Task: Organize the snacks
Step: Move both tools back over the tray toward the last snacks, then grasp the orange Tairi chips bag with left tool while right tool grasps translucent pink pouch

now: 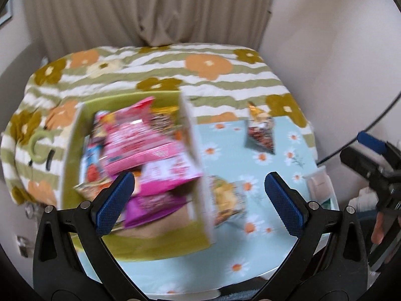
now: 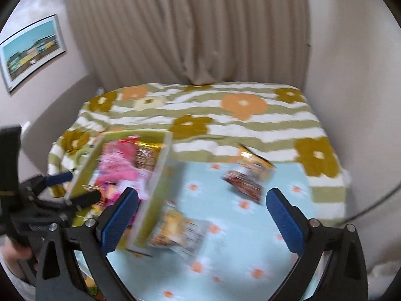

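A green open box (image 1: 75, 155) (image 2: 160, 188) stands on the light-blue daisy cloth (image 1: 250, 250) (image 2: 238, 263), filled with pink and mixed snack packets (image 1: 140, 145) (image 2: 117, 168). A yellow snack bag (image 1: 228, 200) (image 2: 178, 230) lies just right of the box. A dark red and gold bag (image 1: 260, 130) (image 2: 248, 175) lies farther back right. My left gripper (image 1: 199, 195) is open and empty above the box's near right side. My right gripper (image 2: 201, 210) is open and empty above the yellow bag. Both views are blurred.
The cloth lies on a bed with a green-striped flower blanket (image 1: 175, 75) (image 2: 200, 115), curtain (image 1: 150, 7) behind and walls at both sides. A green ring object (image 1: 40, 145) lies left of the box. A clear container (image 1: 320, 185) sits at the cloth's right edge.
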A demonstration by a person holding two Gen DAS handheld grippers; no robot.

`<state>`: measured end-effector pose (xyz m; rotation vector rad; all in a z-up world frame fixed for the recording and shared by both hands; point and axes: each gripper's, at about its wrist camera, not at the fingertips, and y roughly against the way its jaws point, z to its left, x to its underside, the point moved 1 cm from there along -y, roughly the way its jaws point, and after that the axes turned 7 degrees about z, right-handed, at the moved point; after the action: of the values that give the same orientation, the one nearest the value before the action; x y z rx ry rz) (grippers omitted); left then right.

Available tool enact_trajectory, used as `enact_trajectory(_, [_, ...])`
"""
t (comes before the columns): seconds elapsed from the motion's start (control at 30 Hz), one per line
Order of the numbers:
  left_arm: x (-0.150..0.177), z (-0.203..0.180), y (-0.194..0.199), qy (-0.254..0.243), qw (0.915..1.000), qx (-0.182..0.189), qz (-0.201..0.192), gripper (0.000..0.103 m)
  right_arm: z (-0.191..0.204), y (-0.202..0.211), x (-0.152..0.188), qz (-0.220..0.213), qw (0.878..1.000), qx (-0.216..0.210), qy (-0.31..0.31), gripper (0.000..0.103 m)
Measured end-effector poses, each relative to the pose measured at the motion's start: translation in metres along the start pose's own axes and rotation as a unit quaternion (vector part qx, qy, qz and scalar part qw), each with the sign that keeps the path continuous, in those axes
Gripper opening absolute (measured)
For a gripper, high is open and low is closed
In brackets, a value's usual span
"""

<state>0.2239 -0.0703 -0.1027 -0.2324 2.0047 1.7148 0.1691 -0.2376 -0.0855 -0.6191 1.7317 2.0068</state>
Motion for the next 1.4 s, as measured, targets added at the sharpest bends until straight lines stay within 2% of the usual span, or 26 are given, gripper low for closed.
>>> enact_trajectory(0.27, [-0.026, -0.093, -0.035, -0.054, 0.998, 0.027, 0.019, 0.103, -0.079, 0.013, 0.043, 0.014, 0.997, 0.053, -0.047, 0.102])
enact_trajectory(0.5, [-0.058, -0.137, -0.088, -0.084, 0.9947, 0.026, 0.053, 0.103, -0.113, 0.006, 0.071, 0.018, 0.993, 0.09, -0.076, 0.102])
enact_trajectory(0.73, [-0.099, -0.156, -0.165, -0.104, 0.9905, 0.017, 0.089, 0.103, -0.126, -0.026, 0.091, 0.018, 0.986, 0.134, -0.094, 0.102])
enact_trajectory(0.83, [-0.114, -0.16, -0.209, -0.108, 0.9877, 0.004, 0.113, 0.103, -0.13, -0.05, 0.099, 0.028, 0.983, 0.156, -0.096, 0.102])
enact_trajectory(0.97, [-0.126, -0.159, -0.25, -0.103, 0.9857, 0.004, 0.133, 0.103, -0.134, -0.079, 0.11, 0.057, 0.977, 0.182, -0.098, 0.102])
enact_trajectory(1.17, [-0.129, -0.169, -0.292, -0.124, 0.98, -0.002, 0.156, 0.103, -0.138, -0.115, 0.121, 0.1, 0.967, 0.214, -0.096, 0.102])
enact_trajectory(1.4, [-0.125, -0.176, -0.323, -0.145, 0.9738, -0.011, 0.175, 0.103, -0.146, -0.144, 0.125, 0.136, 0.956, 0.241, -0.101, 0.102])
